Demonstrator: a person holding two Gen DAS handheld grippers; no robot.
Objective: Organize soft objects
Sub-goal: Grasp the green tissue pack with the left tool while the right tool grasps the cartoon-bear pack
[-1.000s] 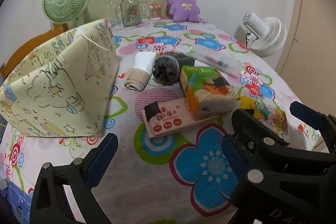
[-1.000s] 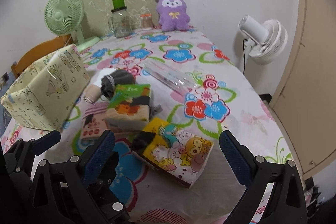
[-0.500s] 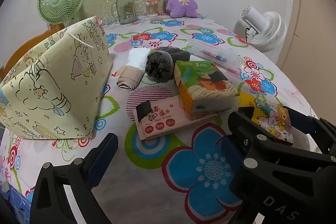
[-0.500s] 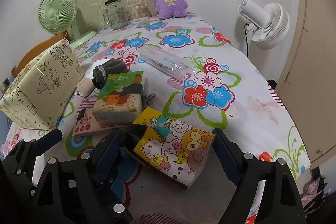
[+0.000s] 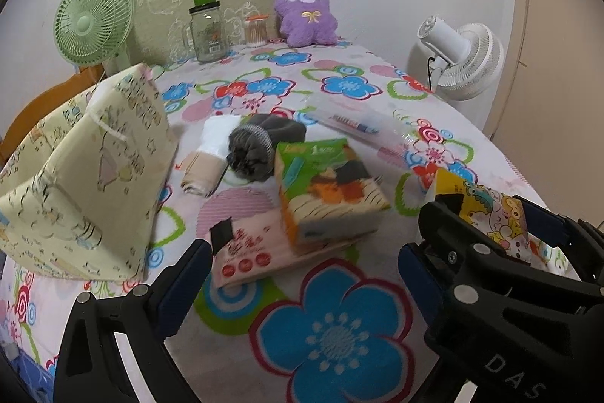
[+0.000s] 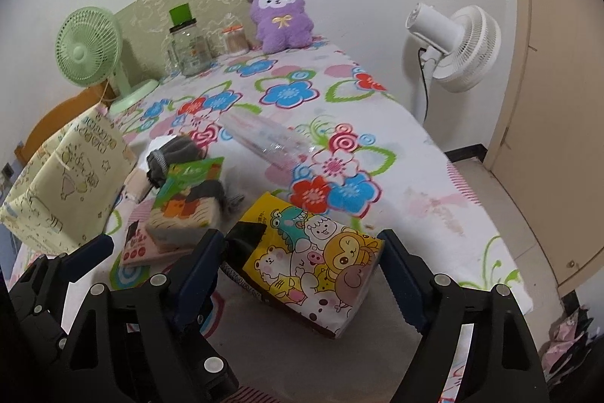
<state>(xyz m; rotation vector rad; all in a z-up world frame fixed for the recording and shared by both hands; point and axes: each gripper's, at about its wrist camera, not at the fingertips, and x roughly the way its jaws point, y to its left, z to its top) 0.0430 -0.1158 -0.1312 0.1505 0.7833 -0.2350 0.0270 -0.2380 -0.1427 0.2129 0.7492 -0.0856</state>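
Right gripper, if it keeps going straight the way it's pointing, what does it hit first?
Most likely the yellow cartoon tissue pack: it already lies between the right gripper fingers, which bracket its two ends. Whether the pads already touch it is unclear.

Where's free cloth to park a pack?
Free: near edge in front of the pink tissue pack, on the big blue flower; also the right side between the clear pencil pouch and white fan. Crowded: centre cluster beside the yellow fabric bin.
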